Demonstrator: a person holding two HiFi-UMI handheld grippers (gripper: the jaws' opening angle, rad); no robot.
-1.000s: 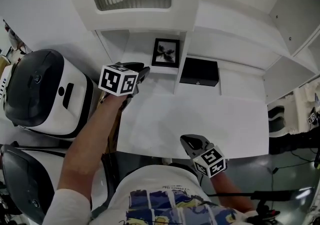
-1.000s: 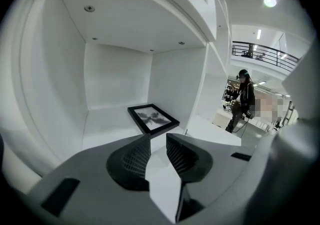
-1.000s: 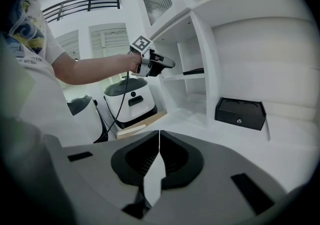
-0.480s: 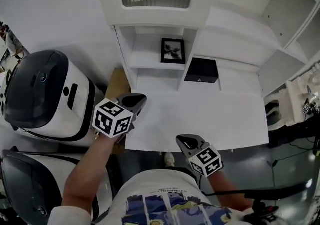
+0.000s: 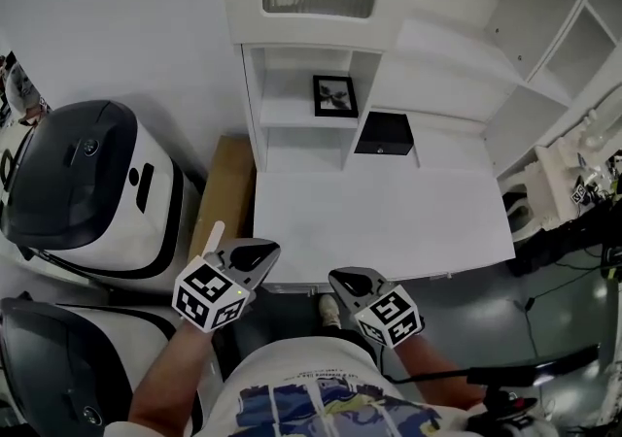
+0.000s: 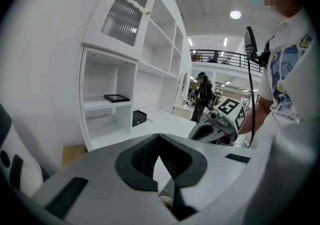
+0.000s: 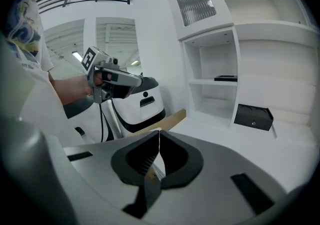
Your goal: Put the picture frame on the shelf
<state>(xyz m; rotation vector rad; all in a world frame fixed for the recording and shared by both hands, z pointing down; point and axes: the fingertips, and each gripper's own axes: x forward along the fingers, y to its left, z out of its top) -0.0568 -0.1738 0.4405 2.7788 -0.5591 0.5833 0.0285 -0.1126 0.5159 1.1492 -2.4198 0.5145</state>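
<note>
Both left gripper (image 5: pixel 257 253) and right gripper (image 5: pixel 348 280), jaws together and empty, sat well short of the picture frame (image 5: pixel 334 96) lying on the shelf (image 5: pixel 290 116) ahead.

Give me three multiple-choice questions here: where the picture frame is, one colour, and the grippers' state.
1. The left gripper and right gripper are: A shut, empty; B wide open; C half open.
2. The small box right of the shelf is: A white; B black; C red.
3. The picture frame lies: A in the left gripper; B on the shelf; C on the box.
A: each gripper view shows jaws together, nothing between. B: dark against white furniture. B: it lies flat on the shelf board.
</note>
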